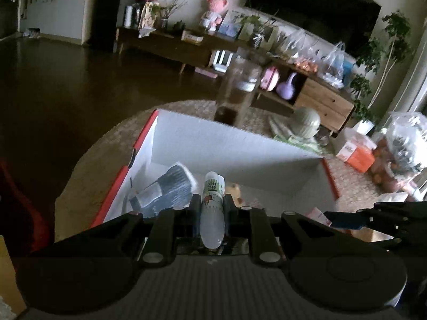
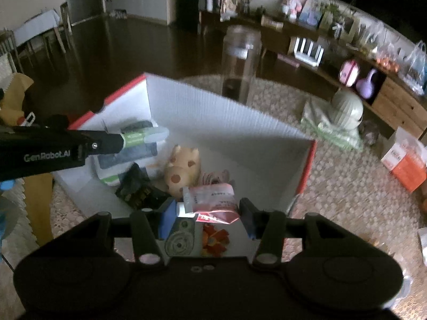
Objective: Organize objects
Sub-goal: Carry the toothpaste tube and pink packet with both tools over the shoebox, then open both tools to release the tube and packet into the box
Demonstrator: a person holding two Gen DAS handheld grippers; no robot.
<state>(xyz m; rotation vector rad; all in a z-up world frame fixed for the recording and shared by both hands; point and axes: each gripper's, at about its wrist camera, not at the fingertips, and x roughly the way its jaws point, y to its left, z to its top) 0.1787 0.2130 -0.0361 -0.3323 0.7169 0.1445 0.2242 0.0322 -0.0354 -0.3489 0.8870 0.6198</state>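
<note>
A white corrugated box with red edges (image 1: pixel 234 144) (image 2: pixel 213 112) stands on a round woven table. My left gripper (image 1: pixel 212 200) is shut on a small white-and-green tube (image 1: pixel 212 205) and holds it over the box; it also shows in the right wrist view (image 2: pixel 128 140) with the tube (image 2: pixel 144 136) sticking out. My right gripper (image 2: pixel 205 213) is shut on a red-and-white packet (image 2: pixel 213 205) over the box's near side. Inside the box lie a grey-black packaged item (image 1: pixel 168 189), a tan plush toy (image 2: pixel 182 169), a dark packet (image 2: pixel 136 186) and pink cord (image 2: pixel 216 177).
A tall clear jar (image 2: pixel 241 61) stands behind the box. A green round object on a bag (image 2: pixel 347 109) and an orange-white carton (image 2: pixel 405 160) lie to the right on the table. A low wooden cabinet (image 1: pixel 325 101) with clutter runs along the far wall.
</note>
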